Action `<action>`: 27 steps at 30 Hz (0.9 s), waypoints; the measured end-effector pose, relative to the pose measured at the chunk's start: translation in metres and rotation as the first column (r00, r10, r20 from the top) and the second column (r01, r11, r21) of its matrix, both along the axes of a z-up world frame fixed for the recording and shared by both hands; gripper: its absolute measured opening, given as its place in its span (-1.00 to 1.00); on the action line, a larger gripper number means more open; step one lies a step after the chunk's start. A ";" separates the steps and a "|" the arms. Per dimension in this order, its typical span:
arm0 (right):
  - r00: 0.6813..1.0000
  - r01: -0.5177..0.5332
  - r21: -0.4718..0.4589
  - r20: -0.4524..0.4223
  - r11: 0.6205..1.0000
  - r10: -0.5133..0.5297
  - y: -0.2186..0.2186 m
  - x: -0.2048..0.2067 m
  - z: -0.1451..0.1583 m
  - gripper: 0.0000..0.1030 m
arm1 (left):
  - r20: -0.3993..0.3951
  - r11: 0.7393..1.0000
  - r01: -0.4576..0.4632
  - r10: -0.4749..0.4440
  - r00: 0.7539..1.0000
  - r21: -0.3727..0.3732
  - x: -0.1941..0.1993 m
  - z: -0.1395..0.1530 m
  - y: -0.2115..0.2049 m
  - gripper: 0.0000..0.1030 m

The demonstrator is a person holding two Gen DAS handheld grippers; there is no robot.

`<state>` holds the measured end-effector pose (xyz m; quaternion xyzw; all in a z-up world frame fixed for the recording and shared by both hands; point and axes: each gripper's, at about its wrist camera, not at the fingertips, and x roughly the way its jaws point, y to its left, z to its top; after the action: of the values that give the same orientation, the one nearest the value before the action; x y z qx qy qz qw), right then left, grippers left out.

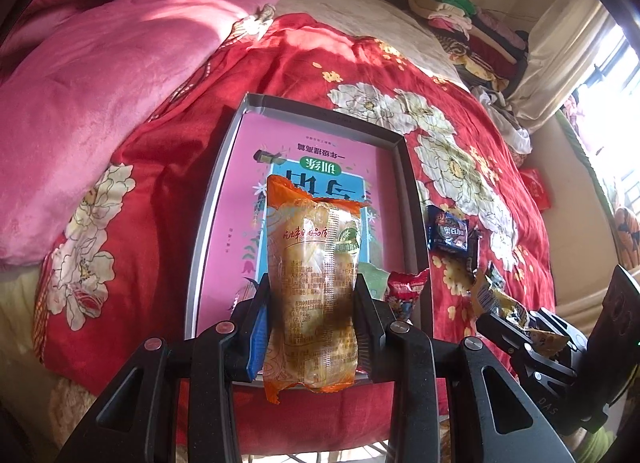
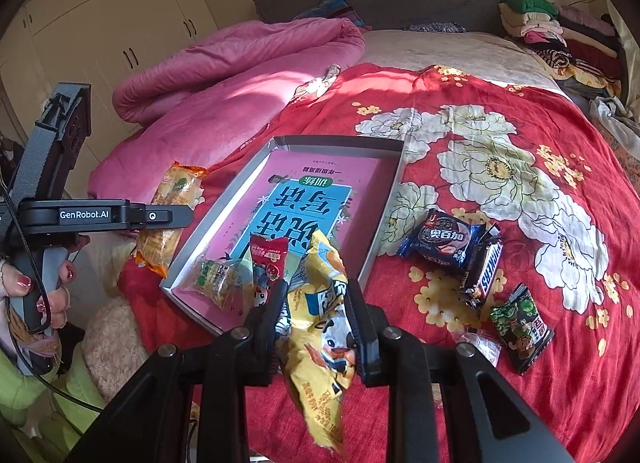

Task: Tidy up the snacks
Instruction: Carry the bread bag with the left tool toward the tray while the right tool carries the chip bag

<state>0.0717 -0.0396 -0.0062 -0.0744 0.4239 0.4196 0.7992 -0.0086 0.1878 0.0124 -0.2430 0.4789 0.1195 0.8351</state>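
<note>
Left wrist view: left gripper (image 1: 314,299) clamped on orange bread packet (image 1: 310,275), packet's long axis running along the fingers, top end out ahead over grey box (image 1: 216,199). Gripper pitched steeply down, packet hangs above the box's near half. Right gripper (image 1: 516,327) at lower right edge, outside the box wall, pinching yellow snack bag (image 1: 496,299).

Right wrist view: right gripper (image 2: 316,303) nearly closed on yellow snack bag, bag crumpled, long axis along fingers, upper end just over the box's near corner. Red packet (image 2: 268,255) and green packet (image 2: 216,279) already inside. Cookie pack (image 2: 444,239), chocolate bar (image 2: 484,267), pea bag (image 2: 520,327) lie on red bedspread (image 2: 500,123), to the right, outside. Likely next: both drop into box; left is nearer.
</note>
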 end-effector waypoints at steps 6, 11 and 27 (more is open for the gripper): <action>1.000 -0.007 -0.022 -0.015 1.000 0.007 0.008 -0.003 -0.006 -0.44 | -0.016 1.000 -0.021 0.021 1.000 -0.013 -0.007 -0.007 0.011 -0.28; 1.000 -0.007 -0.034 -0.027 0.999 0.006 0.012 -0.003 -0.010 -0.43 | -0.029 0.999 -0.042 0.041 0.999 -0.013 -0.012 -0.012 0.021 -0.28; 0.999 -0.016 -0.069 -0.046 0.997 0.013 0.031 0.003 -0.021 -0.43 | -0.104 0.998 -0.060 0.058 0.993 -0.016 -0.015 -0.041 0.033 -0.28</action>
<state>0.0746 -0.0084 -0.0271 -0.0956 0.4559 0.4120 0.7831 -0.0235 0.2211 -0.0288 -0.2586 0.5152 0.1521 0.8029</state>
